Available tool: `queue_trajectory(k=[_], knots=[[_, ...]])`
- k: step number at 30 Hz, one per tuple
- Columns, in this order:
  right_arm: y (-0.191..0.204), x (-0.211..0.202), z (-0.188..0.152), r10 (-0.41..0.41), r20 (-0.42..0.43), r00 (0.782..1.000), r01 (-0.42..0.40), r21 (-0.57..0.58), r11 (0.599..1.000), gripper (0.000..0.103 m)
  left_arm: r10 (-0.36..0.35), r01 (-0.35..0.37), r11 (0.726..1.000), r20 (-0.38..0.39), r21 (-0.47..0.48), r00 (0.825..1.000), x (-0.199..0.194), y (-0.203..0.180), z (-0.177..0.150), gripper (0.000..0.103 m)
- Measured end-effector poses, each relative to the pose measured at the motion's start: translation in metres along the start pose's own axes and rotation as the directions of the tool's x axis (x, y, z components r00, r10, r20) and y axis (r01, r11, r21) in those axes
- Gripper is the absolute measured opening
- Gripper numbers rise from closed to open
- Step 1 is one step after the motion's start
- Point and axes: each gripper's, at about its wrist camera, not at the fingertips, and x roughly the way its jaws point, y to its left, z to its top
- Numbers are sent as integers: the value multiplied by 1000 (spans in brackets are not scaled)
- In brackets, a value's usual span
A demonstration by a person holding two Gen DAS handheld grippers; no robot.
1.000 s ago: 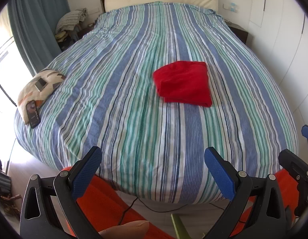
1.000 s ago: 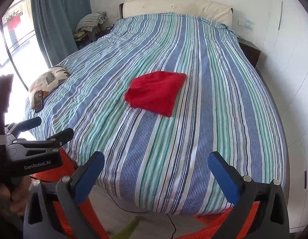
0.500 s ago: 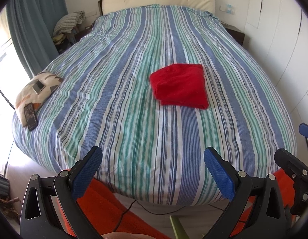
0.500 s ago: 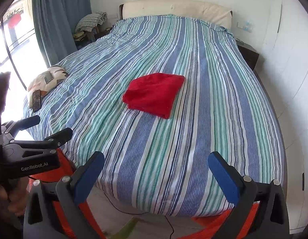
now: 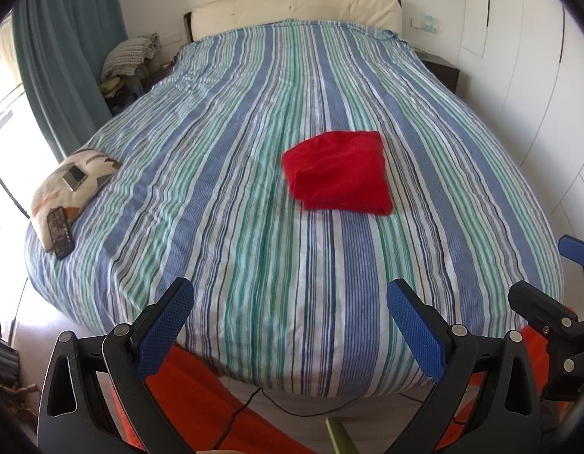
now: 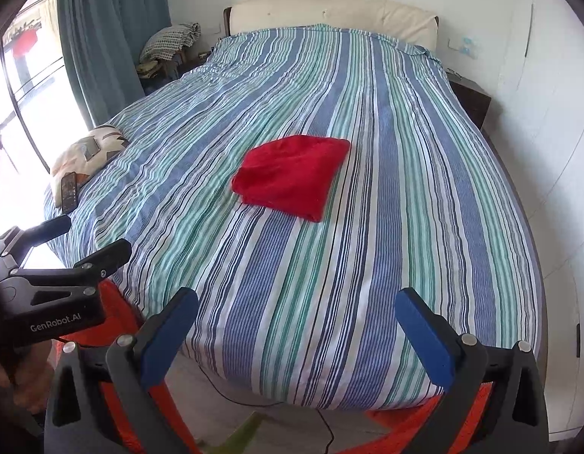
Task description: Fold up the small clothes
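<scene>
Left wrist view, folded red garment on striped bed, both jaws spread empty.

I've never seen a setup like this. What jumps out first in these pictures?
A folded red cloth lies alone near the middle of a big bed with a blue and green striped cover. In the foreground, the left claw and right claw are both wide open, holding nothing. A patterned pillow with a phone sits at the bed's left edge.
</scene>
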Motion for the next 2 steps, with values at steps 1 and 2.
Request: queue_trajectory(k=[1, 2], knots=[[0, 0, 0, 2, 1, 1000, -2, 1, 1000, 102, 4, -4, 1000, 7, 4, 1000, -2, -1, 0, 102], [-1, 0, 1, 3, 3, 1000, -3, 3, 1000, 102, 10, -10, 1000, 13, 7, 1000, -3, -1, 0, 102]])
